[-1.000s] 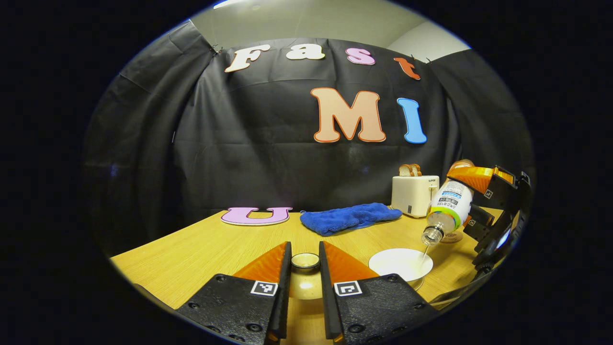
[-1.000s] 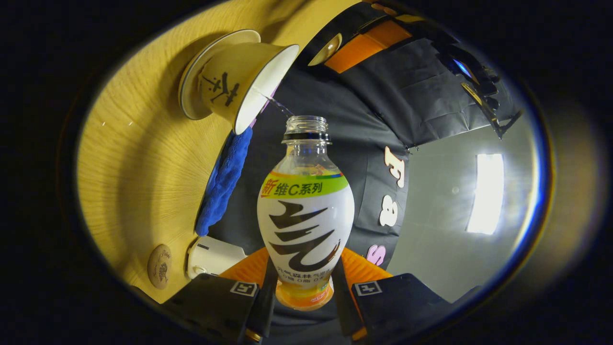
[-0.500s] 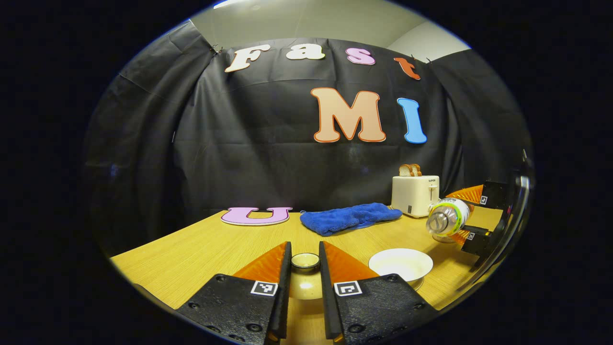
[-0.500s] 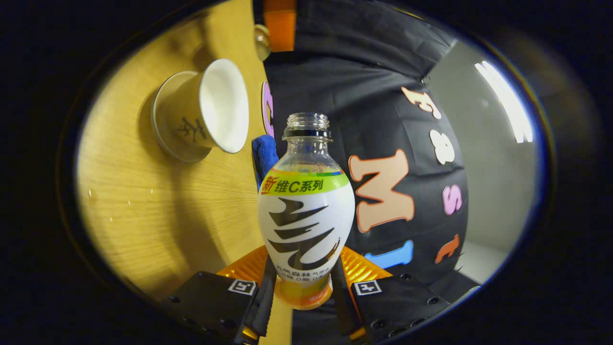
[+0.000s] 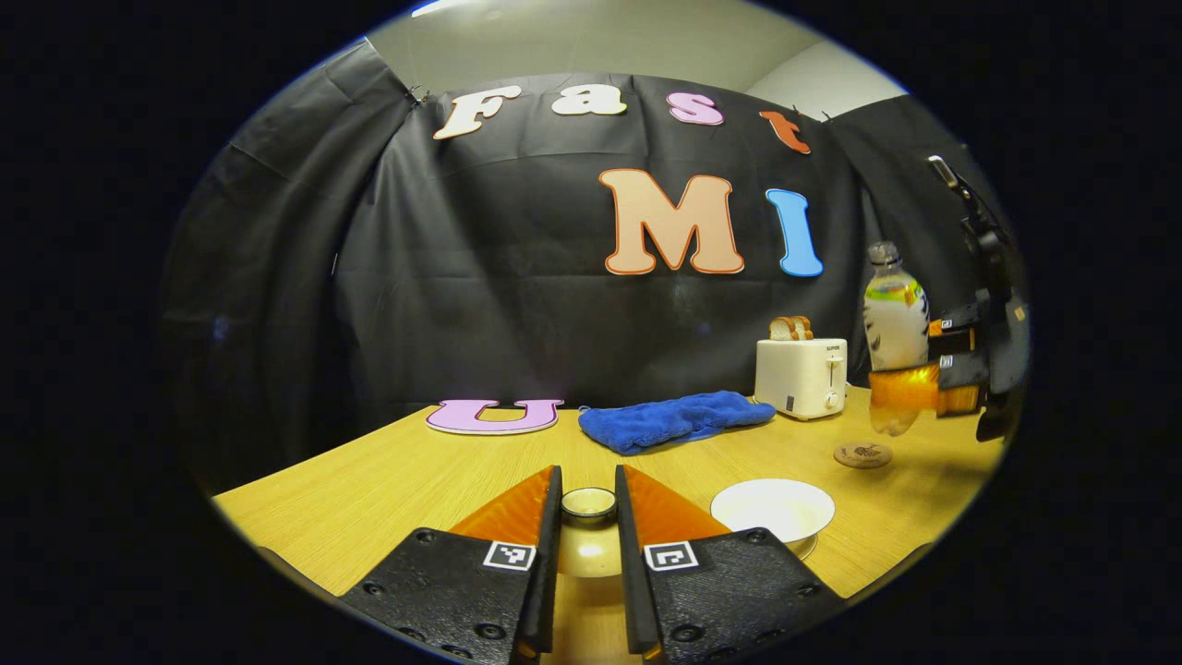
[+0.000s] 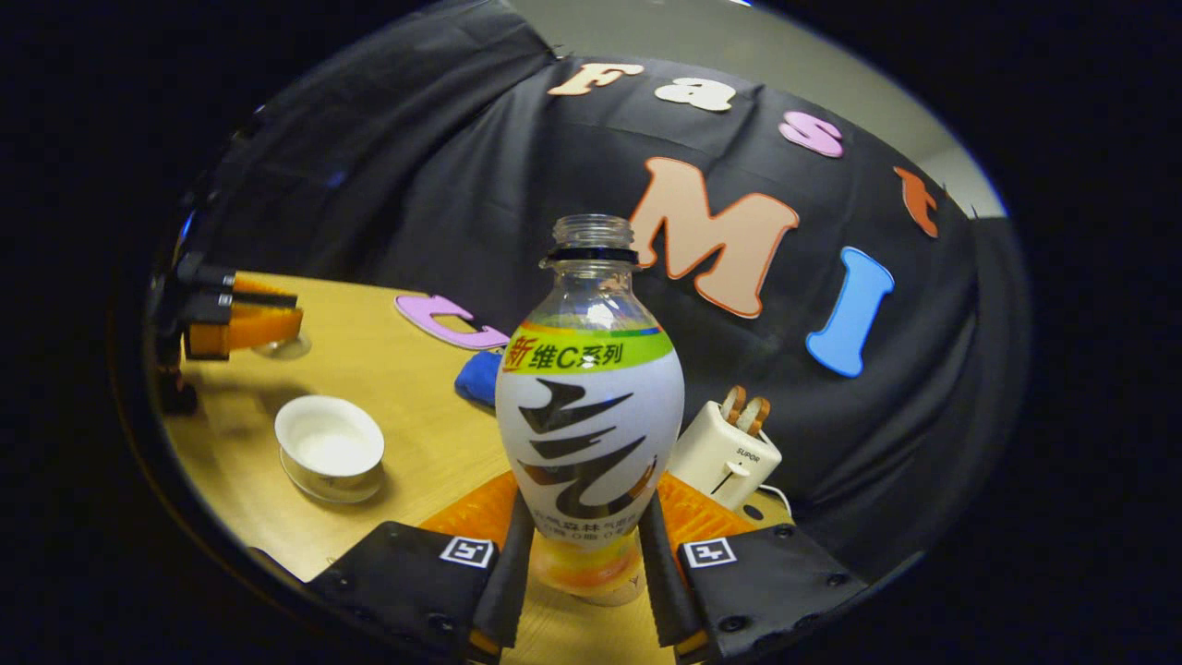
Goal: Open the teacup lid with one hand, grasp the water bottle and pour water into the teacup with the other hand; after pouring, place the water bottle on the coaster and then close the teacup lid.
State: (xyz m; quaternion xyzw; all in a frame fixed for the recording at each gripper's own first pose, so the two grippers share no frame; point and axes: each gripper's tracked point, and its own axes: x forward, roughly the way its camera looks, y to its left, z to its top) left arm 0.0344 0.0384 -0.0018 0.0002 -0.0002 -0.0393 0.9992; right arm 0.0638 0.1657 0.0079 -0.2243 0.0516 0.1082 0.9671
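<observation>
We are holding the water bottle [image 6: 589, 406] upright in the right tongs [image 6: 582, 554], closed on its lower body, above the coaster [image 5: 862, 454] at right of the left gripper view. The left tongs [image 5: 588, 517] are gripping the lid [image 5: 588, 503] by its knob, beside the open teacup [image 5: 772, 508]. If we are lowering off-centre, the uncapped bottle may tip and spill on the worktop [image 5: 388, 480]

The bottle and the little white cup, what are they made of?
The bottle looks like clear plastic: see-through at the neck, wrapped in a glossy printed label. The cup is probably glazed ceramic or porcelain: smooth, white and shiny, on a matching saucer. The pictures alone cannot make that certain.
</observation>
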